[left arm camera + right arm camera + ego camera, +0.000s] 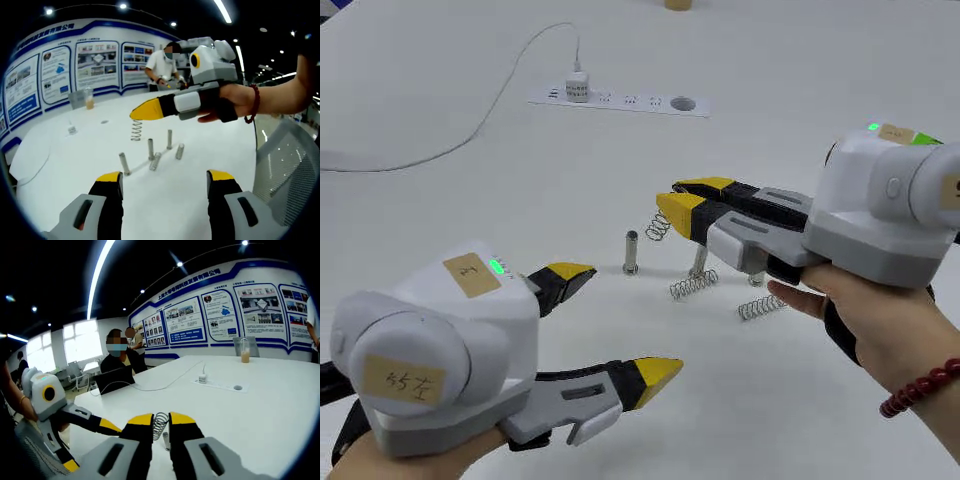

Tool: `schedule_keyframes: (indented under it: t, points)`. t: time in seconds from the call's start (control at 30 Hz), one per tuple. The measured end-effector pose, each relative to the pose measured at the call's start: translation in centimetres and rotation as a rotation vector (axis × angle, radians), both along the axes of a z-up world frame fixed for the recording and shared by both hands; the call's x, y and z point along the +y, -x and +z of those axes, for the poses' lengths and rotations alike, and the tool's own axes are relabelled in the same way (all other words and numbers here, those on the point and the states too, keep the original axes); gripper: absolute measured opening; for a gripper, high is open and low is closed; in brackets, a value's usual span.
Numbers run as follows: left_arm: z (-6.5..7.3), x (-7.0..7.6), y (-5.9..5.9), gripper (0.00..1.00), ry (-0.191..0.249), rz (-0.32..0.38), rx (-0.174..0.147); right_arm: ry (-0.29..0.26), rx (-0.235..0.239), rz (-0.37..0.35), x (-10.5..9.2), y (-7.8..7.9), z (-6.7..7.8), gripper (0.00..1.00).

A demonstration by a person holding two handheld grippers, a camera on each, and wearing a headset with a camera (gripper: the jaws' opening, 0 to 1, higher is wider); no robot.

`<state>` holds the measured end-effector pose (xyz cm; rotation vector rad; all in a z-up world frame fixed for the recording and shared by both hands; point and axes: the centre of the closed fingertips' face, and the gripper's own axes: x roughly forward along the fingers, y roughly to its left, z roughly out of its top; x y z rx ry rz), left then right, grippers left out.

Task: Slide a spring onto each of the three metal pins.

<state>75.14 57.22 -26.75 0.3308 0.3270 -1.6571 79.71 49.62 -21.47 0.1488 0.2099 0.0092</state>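
The right gripper (pixel 668 198) is clamped on a spring (pixel 658 226) that hangs from its yellow tips just up and right of the nearest bare pin (pixel 631 252). The left gripper (pixel 636 317) waits wide open and empty, on the person's side of that pin. No pin seems loaded yet, so this is likely the first threading: centre the coil's bore over the pin's top, then lower it straight.

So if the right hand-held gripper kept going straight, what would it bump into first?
Probably the upright metal pin just ahead of the right hand-held gripper, seen between its jaws below the spring it holds. Depth is hard to judge.
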Motion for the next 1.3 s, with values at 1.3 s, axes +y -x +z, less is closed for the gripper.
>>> schedule_keyframes:
  t: [1.3]
  points:
    - [0.1, -0.2, -0.2, 0.93, 0.019, 0.021, 0.038, 0.222, 0.066, 0.032, 0.1, -3.6, -4.0, 0.13]
